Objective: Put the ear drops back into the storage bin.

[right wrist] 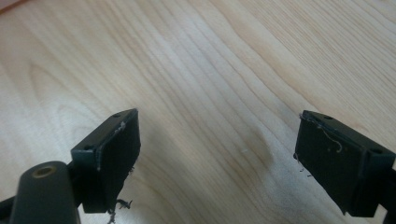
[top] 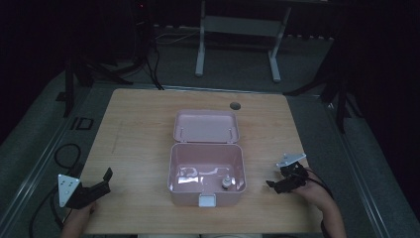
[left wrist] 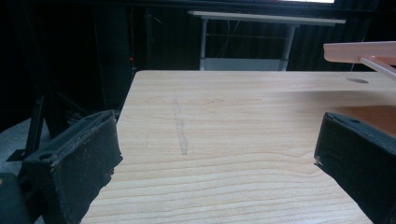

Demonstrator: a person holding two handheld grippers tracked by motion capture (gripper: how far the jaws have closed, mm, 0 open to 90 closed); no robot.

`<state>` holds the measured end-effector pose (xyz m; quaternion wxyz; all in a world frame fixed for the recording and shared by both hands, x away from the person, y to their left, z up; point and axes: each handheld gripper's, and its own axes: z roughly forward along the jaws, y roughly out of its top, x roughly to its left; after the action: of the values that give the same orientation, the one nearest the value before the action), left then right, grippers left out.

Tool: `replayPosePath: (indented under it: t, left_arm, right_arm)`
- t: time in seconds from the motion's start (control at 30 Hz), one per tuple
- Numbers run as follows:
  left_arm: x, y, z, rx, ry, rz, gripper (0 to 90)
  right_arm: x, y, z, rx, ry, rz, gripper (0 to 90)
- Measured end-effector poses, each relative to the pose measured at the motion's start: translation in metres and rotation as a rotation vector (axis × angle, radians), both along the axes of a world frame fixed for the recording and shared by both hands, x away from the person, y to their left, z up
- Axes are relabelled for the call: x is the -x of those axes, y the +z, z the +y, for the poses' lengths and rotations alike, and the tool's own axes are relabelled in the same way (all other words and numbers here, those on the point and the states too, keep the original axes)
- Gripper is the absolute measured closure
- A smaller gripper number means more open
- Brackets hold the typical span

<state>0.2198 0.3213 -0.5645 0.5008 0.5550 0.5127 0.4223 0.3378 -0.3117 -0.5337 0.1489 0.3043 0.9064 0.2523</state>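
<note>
A pink plastic box (top: 207, 197) stands open at the middle of the wooden table (top: 138, 129), its lid (top: 206, 126) laid back behind it. Inside lie a small pale bottle-like thing (top: 227, 182) and something shiny (top: 190, 176). My left gripper (top: 104, 181) rests at the table's front left corner, well left of the box, open. In the left gripper view its jaws (left wrist: 215, 158) stand wide over bare wood, with the lid's edge (left wrist: 359, 51) at the upper right. My right gripper (top: 275, 186) is low beside the box's right wall, open, with bare wood between its fingertips (right wrist: 217, 149).
A round cable hole (top: 235, 105) is in the table behind the lid. A white metal frame (top: 237, 25) stands on the floor beyond the table. Cables (top: 67, 153) loop on the floor at the left. Dark stands flank the table.
</note>
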Motion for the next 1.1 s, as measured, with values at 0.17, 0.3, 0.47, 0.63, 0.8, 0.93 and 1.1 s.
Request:
replayPosePath:
  t: [0.17, 0.3, 0.47, 0.63, 0.8, 0.93, 1.1]
  left_arm:
    - [0.000, 0.000, 0.000, 0.000, -0.001, 0.000, 0.4]
    - [0.000, 0.000, 0.000, 0.001, -0.001, 0.000, 0.4]
    - [0.000, 0.000, 0.000, 0.001, -0.002, 0.000, 0.4]
    - [0.000, 0.000, 0.000, 0.000, -0.001, -0.001, 0.4]
    - [0.000, 0.000, 0.000, -0.001, -0.001, 0.000, 0.4]
    - [0.000, 0.000, 0.000, -0.001, -0.002, -0.001, 0.4]
    - [0.000, 0.000, 0.000, 0.000, -0.002, -0.001, 0.4]
  right_arm:
    - [0.000, -0.005, -0.001, -0.024, -0.095, -0.050, 13.7]
    - [-0.001, -0.008, -0.003, -0.065, -0.193, -0.102, 13.7]
    - [0.001, -0.011, -0.005, -0.097, -0.279, -0.165, 13.2]
    - [0.002, -0.013, -0.007, -0.096, -0.365, -0.223, 12.4]
    - [0.004, -0.016, -0.006, -0.066, -0.465, -0.286, 12.5]
    - [0.005, -0.018, -0.004, -0.059, -0.500, -0.309, 12.5]
    - [0.009, -0.018, -0.008, -0.112, -0.572, -0.368, 12.5]
